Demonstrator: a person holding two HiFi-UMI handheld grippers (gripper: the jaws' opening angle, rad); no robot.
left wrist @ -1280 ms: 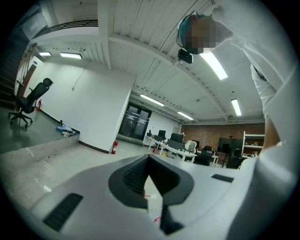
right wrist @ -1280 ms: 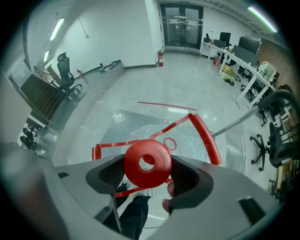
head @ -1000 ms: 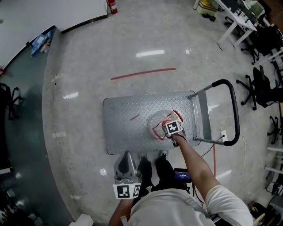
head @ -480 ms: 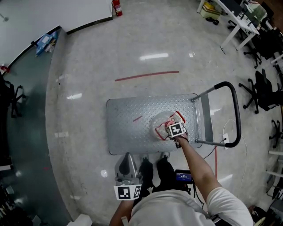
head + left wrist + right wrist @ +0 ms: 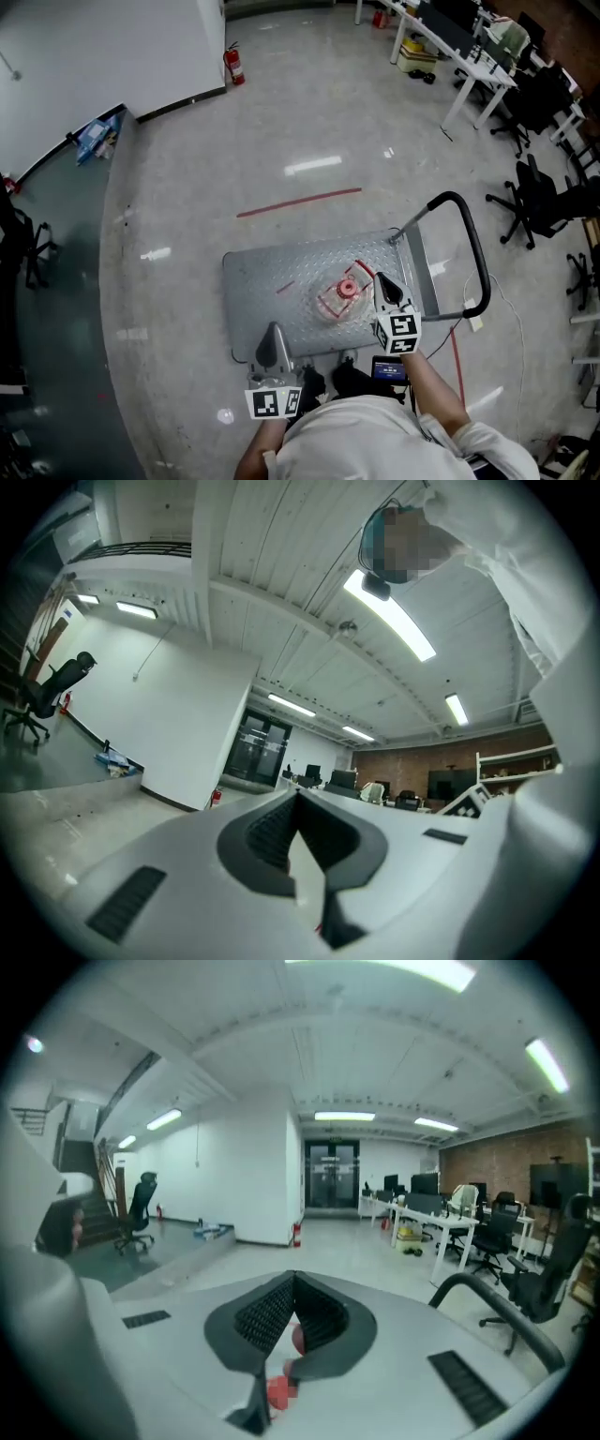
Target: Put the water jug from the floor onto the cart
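Note:
The clear water jug (image 5: pixel 335 298) with its red cap (image 5: pixel 348 287) stands upright on the steel deck of the cart (image 5: pixel 267 277), near the handle end. My right gripper (image 5: pixel 382 279) hangs above the jug's right side, apart from it, shut with nothing in it. Between its closed jaws in the right gripper view (image 5: pixel 292 1279) only a bit of the red cap (image 5: pixel 297 1339) shows. My left gripper (image 5: pixel 273 331) sits over the cart's near edge, also shut and empty; it points level into the room in the left gripper view (image 5: pixel 298 795).
The cart's black push handle (image 5: pixel 473 258) rises at the right. A red tape line (image 5: pixel 298 202) marks the floor beyond the cart. Desks and office chairs (image 5: pixel 539 103) fill the upper right; a fire extinguisher (image 5: pixel 231 64) stands by the white wall. My feet (image 5: pixel 323 380) are against the cart.
My right gripper has let go of the jug, risen well above it and shut. The jug stays on the cart. My left gripper has lifted a little.

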